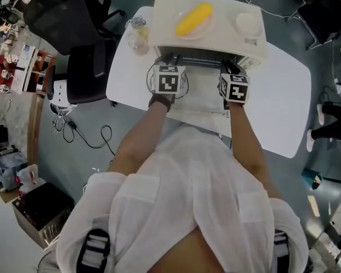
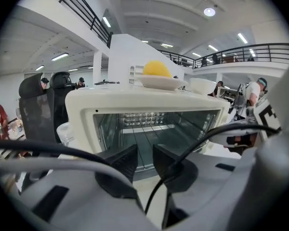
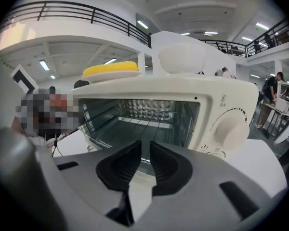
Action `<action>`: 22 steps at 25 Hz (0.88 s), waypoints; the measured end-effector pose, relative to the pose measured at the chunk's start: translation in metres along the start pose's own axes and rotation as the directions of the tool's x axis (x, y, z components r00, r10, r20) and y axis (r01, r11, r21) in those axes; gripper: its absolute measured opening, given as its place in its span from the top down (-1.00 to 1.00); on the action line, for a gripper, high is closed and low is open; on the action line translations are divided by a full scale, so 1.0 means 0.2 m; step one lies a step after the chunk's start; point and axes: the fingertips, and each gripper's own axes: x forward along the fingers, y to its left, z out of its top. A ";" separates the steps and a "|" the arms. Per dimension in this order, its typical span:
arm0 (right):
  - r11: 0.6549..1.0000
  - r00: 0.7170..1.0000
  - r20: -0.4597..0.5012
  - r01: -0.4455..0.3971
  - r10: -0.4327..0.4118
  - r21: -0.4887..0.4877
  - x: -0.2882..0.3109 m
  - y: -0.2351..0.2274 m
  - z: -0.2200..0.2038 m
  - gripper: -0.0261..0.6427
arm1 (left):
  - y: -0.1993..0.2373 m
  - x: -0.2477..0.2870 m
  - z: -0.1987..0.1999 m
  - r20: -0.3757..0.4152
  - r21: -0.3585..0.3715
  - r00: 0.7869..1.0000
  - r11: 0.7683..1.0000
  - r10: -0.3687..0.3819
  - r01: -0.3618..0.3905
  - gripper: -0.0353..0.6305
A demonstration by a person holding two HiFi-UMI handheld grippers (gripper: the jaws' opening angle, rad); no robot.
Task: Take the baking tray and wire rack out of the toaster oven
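A white table [image 1: 284,95] with rounded corners is seen standing on a grey floor [image 1: 102,152]. Two things are carried directly by it. A cream toaster oven [image 1: 216,41] is set toward the far edge, with its door [image 1: 200,102] let down over the tabletop. A clear lidded jar [image 1: 138,36] is placed just beside the oven's left wall — whether the two touch cannot be told.

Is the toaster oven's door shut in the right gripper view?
No, the toaster oven stands open at the front, and the wire rack inside shows directly, with no door across the opening.
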 end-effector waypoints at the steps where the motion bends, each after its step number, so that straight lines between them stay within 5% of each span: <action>1: 1.000 1.000 -0.010 0.007 -0.007 0.002 0.02 -0.01 0.00 0.75 | 0.01 0.02 0.00 -0.008 0.006 1.000 1.000 0.016 -0.016 0.67; 22: 0.994 0.972 -0.210 0.106 -0.103 0.006 0.21 -0.05 -0.08 0.74 | 0.04 0.27 -0.11 -0.236 0.008 0.967 0.995 0.098 -0.099 0.66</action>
